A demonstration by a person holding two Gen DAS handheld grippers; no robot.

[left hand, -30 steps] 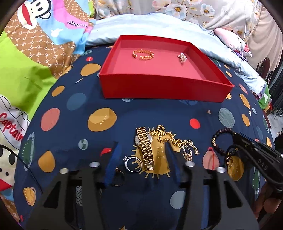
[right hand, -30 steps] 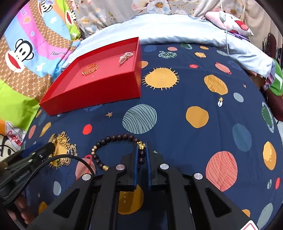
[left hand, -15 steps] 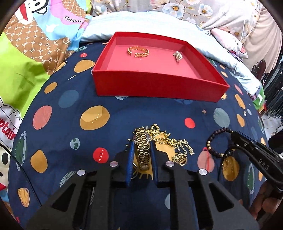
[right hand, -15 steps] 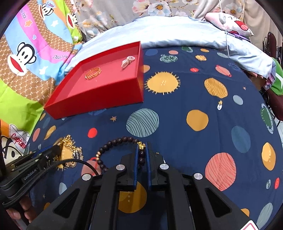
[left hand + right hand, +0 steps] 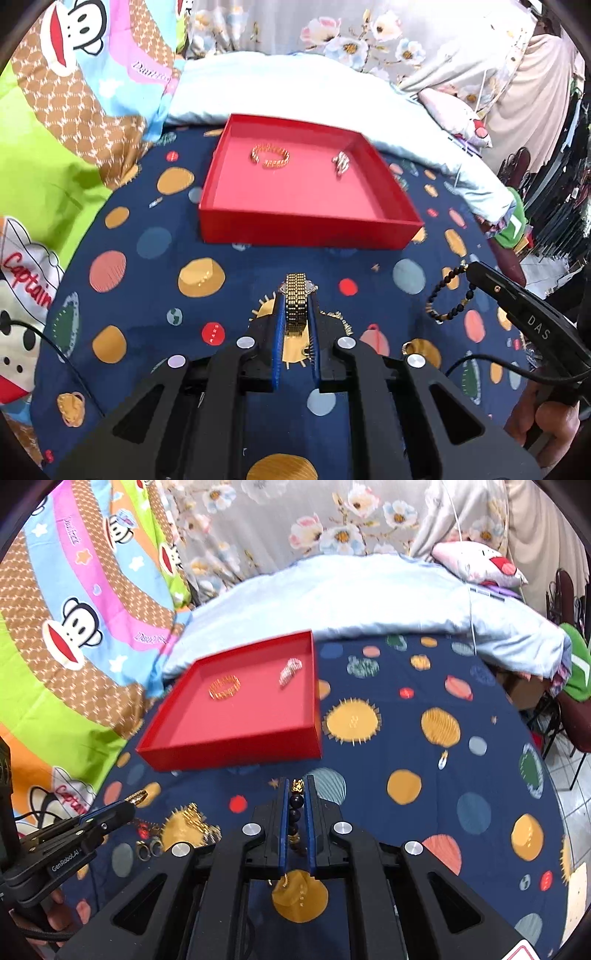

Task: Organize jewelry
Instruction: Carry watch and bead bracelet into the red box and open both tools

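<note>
Left wrist view: left gripper just closed, grasping gold watch, in front of red tray, right wrist view: right gripper clenched on dark bead bracelet, near the tray's front edge, on the planet-print bed.

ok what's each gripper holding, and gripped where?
Left gripper pinches the gold watch by its band. Right gripper pinches the dark bead bracelet on its beads beside the gold charm.

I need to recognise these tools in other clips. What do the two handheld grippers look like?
Both are matte black with cut-out frames, silver round screws and blue-lined fingers. The left gripper carries "GenRobot.AI" lettering on its side; the right gripper carries "DAS". A thin black cable trails from each.
</note>
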